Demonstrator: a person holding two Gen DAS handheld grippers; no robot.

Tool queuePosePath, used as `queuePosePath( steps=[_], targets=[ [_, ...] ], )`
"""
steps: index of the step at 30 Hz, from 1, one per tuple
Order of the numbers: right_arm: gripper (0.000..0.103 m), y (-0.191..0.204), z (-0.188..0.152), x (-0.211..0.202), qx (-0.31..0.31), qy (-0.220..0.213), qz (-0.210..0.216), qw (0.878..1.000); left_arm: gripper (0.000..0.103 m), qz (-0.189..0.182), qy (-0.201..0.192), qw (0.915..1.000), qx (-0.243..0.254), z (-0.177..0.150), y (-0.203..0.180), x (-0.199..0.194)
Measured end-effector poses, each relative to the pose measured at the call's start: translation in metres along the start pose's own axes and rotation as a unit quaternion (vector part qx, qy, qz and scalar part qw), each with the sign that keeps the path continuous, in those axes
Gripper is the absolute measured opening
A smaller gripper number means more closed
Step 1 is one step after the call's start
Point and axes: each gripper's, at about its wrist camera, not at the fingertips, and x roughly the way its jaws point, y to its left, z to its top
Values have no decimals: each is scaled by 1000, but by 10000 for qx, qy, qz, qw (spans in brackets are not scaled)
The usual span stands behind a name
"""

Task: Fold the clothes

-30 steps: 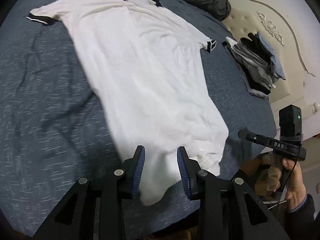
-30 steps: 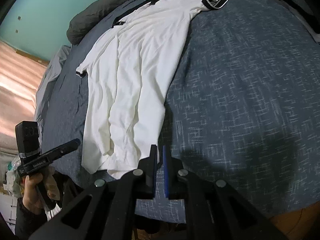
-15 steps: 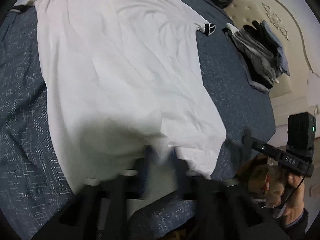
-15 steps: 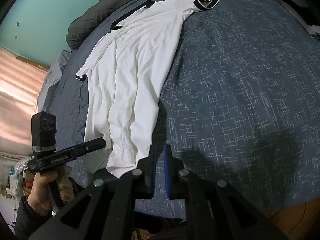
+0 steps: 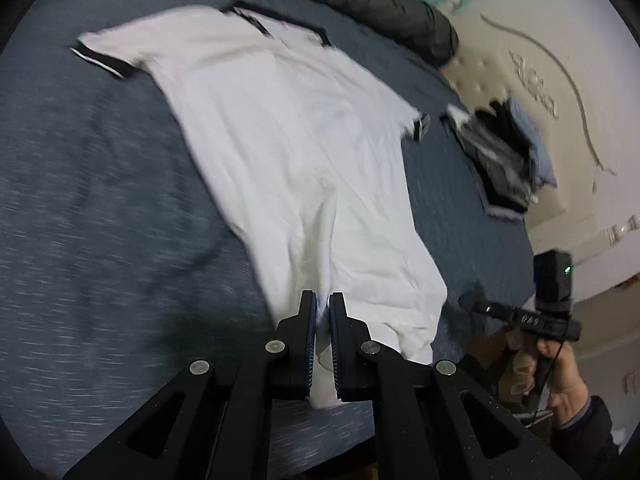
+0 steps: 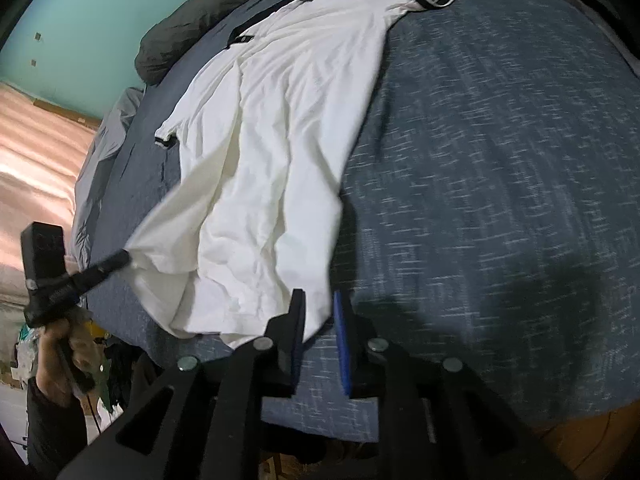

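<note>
Left wrist view: we are pinching the hem of the white black-trimmed short-sleeved shirt (image 5: 296, 152) with the left gripper (image 5: 323, 322), its body lying beyond the fingers on the blue flecked bedspread (image 5: 100, 200).

Right wrist view: our right gripper (image 6: 318, 312) is opening, the shirt's hem corner between unpressing fingers.

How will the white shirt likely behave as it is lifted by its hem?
Probably floppy: the white shirt already tents and creases toward the left gripper pinching its hem. Likely light, since a small pinch raises that corner. The rest should drag across the bedspread, bunching rather than sliding flat.
</note>
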Motion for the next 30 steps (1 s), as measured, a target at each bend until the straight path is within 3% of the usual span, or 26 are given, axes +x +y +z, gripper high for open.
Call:
queuePosePath(
  steps=[2,4,12,25,30],
  targets=[
    [31,4,1,5,-48,67,-53,10000,7,58,-140,9999,-10,1,10,-20],
    [34,8,2,9,-94,132,-106,9998,7,78,-260,9996,-53,1,22,-38],
    [35,10,0,17,-77,286,-148,9995,7,190,-499,9985,-157,-11,55,-76],
    [36,6,8,40,432,283,-60,9986,7,283,-399,9984,-280,-24,75,-74],
    [36,40,10,42,28,260,10,9997,7,279,-334,9987,-273,-24,76,-69]
  ],
)
